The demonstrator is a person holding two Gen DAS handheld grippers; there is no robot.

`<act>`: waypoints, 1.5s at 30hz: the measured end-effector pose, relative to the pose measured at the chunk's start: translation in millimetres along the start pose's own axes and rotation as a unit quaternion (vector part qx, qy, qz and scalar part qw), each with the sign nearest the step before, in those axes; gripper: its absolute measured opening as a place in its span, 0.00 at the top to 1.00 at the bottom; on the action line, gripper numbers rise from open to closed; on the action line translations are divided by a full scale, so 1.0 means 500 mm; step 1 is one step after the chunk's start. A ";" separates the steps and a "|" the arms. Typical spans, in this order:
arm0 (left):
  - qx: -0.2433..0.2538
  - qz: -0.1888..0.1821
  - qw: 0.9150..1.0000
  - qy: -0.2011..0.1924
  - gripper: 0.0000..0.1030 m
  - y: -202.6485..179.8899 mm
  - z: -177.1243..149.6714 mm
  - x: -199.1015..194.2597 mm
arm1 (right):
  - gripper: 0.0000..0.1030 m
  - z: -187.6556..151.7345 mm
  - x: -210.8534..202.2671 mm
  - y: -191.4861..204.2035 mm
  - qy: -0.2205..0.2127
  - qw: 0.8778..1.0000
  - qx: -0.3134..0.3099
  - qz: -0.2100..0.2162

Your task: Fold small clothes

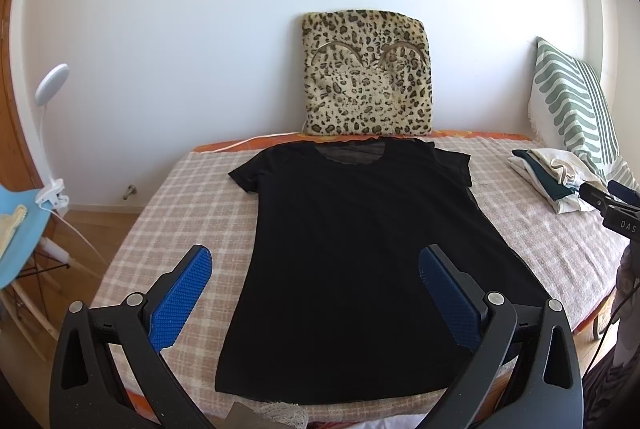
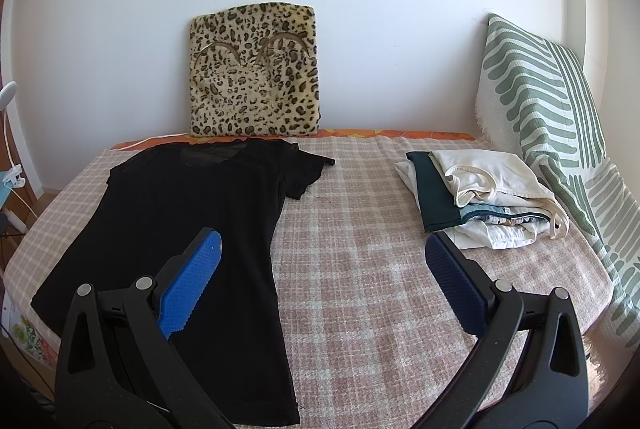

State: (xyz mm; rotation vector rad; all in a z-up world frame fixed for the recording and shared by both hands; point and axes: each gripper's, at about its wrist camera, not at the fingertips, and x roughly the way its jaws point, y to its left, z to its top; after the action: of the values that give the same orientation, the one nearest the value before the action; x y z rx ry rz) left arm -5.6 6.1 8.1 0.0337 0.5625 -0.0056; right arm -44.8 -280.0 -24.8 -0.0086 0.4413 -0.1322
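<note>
Black t-shirt (image 1: 352,253) lies flat on the checked blanket (image 2: 380,269), long axis running away from both claws, collar far, hem near. Left gripper (image 1: 316,293) hovers over the lower body, jaws wide apart, holding nothing. Right gripper (image 2: 320,281) also spread and empty, straddling the shirt's right side edge. Folded clothes stack (image 2: 480,201) sits far right. Left is better centred; each claw is nearest its own hem corner.
</note>
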 end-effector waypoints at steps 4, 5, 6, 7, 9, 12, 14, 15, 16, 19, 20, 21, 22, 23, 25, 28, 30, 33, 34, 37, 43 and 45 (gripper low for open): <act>0.001 0.001 1.000 0.004 0.00 0.000 0.000 0.002 | 0.00 0.000 0.001 0.000 0.000 1.000 0.000 0.000; 0.001 0.002 1.000 0.005 0.00 0.002 0.000 0.006 | 0.00 0.000 0.001 0.001 0.000 1.000 0.000 0.000; 0.001 0.003 1.000 0.006 0.00 0.003 0.000 0.007 | 0.00 0.001 0.001 0.000 0.000 1.000 0.000 0.000; 0.000 0.003 1.000 0.007 0.00 0.004 -0.001 0.008 | 0.00 0.001 0.001 0.001 0.000 1.000 0.000 0.000; -0.003 0.002 1.000 0.009 0.00 0.007 -0.002 0.008 | 0.00 0.001 0.001 0.000 0.000 1.000 0.000 0.001; -0.005 0.003 1.000 0.008 0.00 0.008 -0.002 0.007 | 0.00 0.002 0.001 0.002 0.000 1.000 0.001 0.001; -0.003 0.003 1.000 0.009 0.00 0.008 -0.003 0.007 | 0.00 0.001 0.001 0.002 0.000 1.000 0.001 0.000; -0.002 0.003 1.000 0.009 0.00 0.008 -0.003 0.007 | 0.00 0.001 0.001 0.002 0.000 1.000 0.001 0.000; -0.002 0.003 1.000 0.010 0.00 0.008 -0.003 0.008 | 0.00 0.001 0.001 0.002 0.000 1.000 0.001 0.000; -0.002 0.005 1.000 0.011 0.00 0.013 -0.004 0.009 | 0.00 0.002 0.001 0.002 -0.002 1.000 0.003 0.001; -0.003 0.008 1.000 0.012 0.00 0.016 -0.006 0.010 | 0.00 0.002 0.002 0.002 -0.002 1.000 0.004 0.001; -0.005 0.010 1.000 0.013 0.00 0.021 -0.008 0.012 | 0.00 0.004 0.004 0.004 -0.001 1.000 0.006 0.003; -0.010 0.010 1.000 0.017 0.00 0.028 -0.011 0.014 | 0.00 0.007 0.006 0.006 -0.001 1.000 0.007 0.006; -0.018 0.006 1.000 0.021 0.00 0.038 -0.013 0.016 | 0.00 0.010 0.008 0.010 0.000 1.000 0.009 0.009; -0.040 -0.007 0.999 0.033 0.00 0.060 -0.018 0.021 | 0.00 0.019 0.014 0.023 0.002 1.000 0.012 0.015; -0.068 -0.026 0.996 0.055 0.00 0.091 -0.029 0.030 | 0.00 0.028 0.021 0.040 0.002 1.000 0.014 0.027; -0.073 -0.018 0.995 0.062 0.01 0.105 -0.038 0.033 | 0.00 0.031 0.026 0.054 -0.002 0.999 0.009 0.034; -0.078 -0.022 0.994 0.070 0.02 0.122 -0.051 0.036 | 0.00 0.037 0.037 0.078 -0.005 0.999 -0.001 0.047; -0.084 -0.029 0.993 0.071 0.02 0.129 -0.055 0.036 | 0.00 0.039 0.043 0.085 -0.003 0.999 -0.005 0.053; -0.101 -0.048 0.991 0.073 0.07 0.154 -0.069 0.038 | 0.00 0.045 0.064 0.104 0.011 0.998 -0.006 0.069; -0.127 -0.055 0.983 0.122 0.25 0.210 -0.105 0.076 | 0.00 0.071 0.093 0.135 0.028 0.994 0.005 0.108; -0.150 -0.064 0.977 0.139 0.31 0.233 -0.120 0.090 | 0.00 0.082 0.102 0.149 0.031 0.993 0.004 0.115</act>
State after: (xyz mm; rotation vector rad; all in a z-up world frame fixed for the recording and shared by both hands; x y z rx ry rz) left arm 2.2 124.5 -63.2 -0.2998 0.8405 -0.0414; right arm 27.6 -213.5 -12.3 0.0539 0.5004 0.0931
